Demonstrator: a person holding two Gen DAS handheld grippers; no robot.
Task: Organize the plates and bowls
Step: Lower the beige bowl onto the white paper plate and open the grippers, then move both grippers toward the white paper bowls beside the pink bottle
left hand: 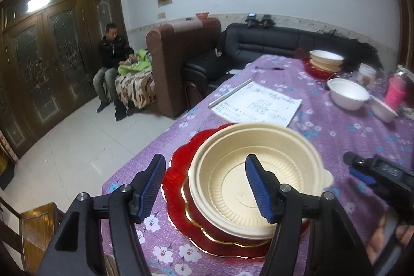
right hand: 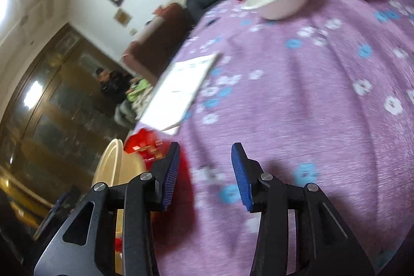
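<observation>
Right under the left gripper sits the cream-coloured round plastic bowl, ribbed around its inner wall, flat-bottomed, with a small tab on its right rim. It appears to be nested in a second bowl of the same kind, and the pair rests on a glossy red scalloped plate with a gold edge, near the table's front-left corner. The left gripper's blue ribbed pads stand well apart; one hangs over the bowl's inside, the other over the red plate's left side, and neither presses on anything.

The table is covered by a purple cloth printed with white and blue flowers. Beyond the cream bowl lies a white printed paper sheet. Farther back and to the right of the bowl stands a white foam bowl, with another white bowl just beside it and a pink ribbed cup behind. At the far end, a second cream bowl stack on a red plate sits.

The right gripper hovers over bare cloth to the right of the cream bowl, its jaws partly parted with nothing between them.
</observation>
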